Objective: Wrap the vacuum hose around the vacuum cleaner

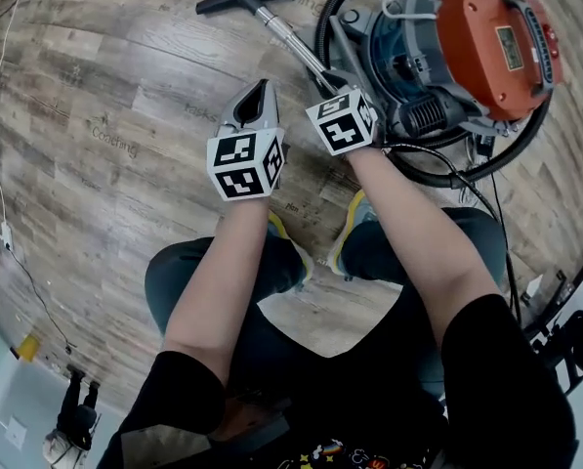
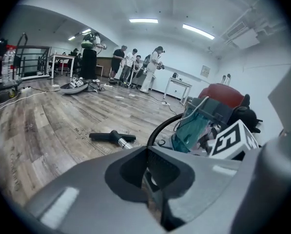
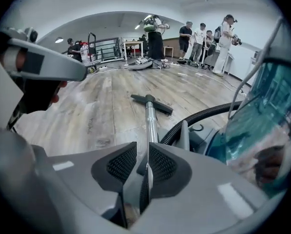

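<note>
The right gripper [image 3: 146, 165] is clamped on the metal wand [image 3: 150, 123]. The left gripper [image 2: 146, 150] is closed and empty. The wand looks rigid and slick. Ahead to the right, the black ribbed hose [image 3: 203, 115] circles the vacuum cleaner [image 1: 486, 37]. It is probably springy and best gripped by its ribs.

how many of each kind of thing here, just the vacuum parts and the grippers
vacuum cleaner: 1
black hose: 1
metal wand: 1
grippers: 2, left gripper and right gripper
total: 5
</note>
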`<state>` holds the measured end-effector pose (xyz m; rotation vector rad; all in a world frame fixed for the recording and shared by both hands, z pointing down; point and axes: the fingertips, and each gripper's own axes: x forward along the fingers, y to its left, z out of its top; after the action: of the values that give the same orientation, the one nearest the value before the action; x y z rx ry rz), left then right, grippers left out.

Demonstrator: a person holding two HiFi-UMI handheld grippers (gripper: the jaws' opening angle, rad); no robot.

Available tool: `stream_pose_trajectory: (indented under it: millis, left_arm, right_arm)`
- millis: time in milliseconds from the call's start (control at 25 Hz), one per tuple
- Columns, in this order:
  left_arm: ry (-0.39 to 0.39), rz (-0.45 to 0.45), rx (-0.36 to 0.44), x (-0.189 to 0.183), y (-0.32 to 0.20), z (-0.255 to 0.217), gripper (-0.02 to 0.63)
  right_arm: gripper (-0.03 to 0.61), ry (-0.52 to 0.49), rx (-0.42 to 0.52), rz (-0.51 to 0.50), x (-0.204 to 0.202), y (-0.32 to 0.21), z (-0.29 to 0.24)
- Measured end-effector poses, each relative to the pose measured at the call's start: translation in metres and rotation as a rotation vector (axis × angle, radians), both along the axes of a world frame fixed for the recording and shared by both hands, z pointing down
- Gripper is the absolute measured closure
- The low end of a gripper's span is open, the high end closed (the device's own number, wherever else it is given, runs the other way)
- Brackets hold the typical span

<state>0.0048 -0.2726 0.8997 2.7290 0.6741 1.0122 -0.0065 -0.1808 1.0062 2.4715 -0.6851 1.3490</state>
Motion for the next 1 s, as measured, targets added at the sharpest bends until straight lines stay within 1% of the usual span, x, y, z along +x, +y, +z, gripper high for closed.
stream_pose_trajectory:
  millis: [120,200,320,400,480,600,720,760,840,1000]
  left_arm:
    - [-0.026,0.013,0.005,-0.016,0.001,-0.048,0.612]
    - [-0.037,0.033,0.011,-0.029,0.003,-0.093,0.612]
    - [-0.04,0.061,0.023,-0.047,0.006,-0.181,0.612]
    - [-0.029,0.079,0.029,-0.055,0.008,-0.253,0.612]
    - [-0.001,0.101,0.033,-0.057,0.009,-0.333,0.612]
    - [0.079,0.153,0.037,-0.049,0.016,-0.457,0.612]
    - [0.169,0.193,0.039,-0.044,0.029,-0.561,0.612]
    - [0.196,0.196,0.041,-0.045,0.033,-0.587,0.612]
    - [0.235,0.186,0.039,-0.049,0.042,-0.625,0.612]
    - [0.284,0.137,0.013,-0.064,0.075,-0.665,0.612]
  right_arm:
    - [0.492,-0.038,0.031,0.014,-0.036,-0.003,-0.055]
    - [0.509,-0.043,0.064,0.016,-0.057,-0.011,-0.108]
    - [0.515,-0.032,0.114,-0.006,-0.084,-0.023,-0.21]
    - [0.53,-0.004,0.142,-0.015,-0.094,-0.026,-0.294]
    - [0.541,0.047,0.17,-0.008,-0.094,-0.025,-0.389]
    - [0.551,0.154,0.218,0.025,-0.079,-0.012,-0.531]
    - [0.551,0.266,0.255,0.028,-0.063,0.008,-0.645]
    - [0.552,0.298,0.267,0.021,-0.06,0.014,-0.672]
    - [0.552,0.338,0.297,0.015,-0.06,0.028,-0.712]
    - [0.554,0.385,0.333,0.008,-0.072,0.064,-0.755]
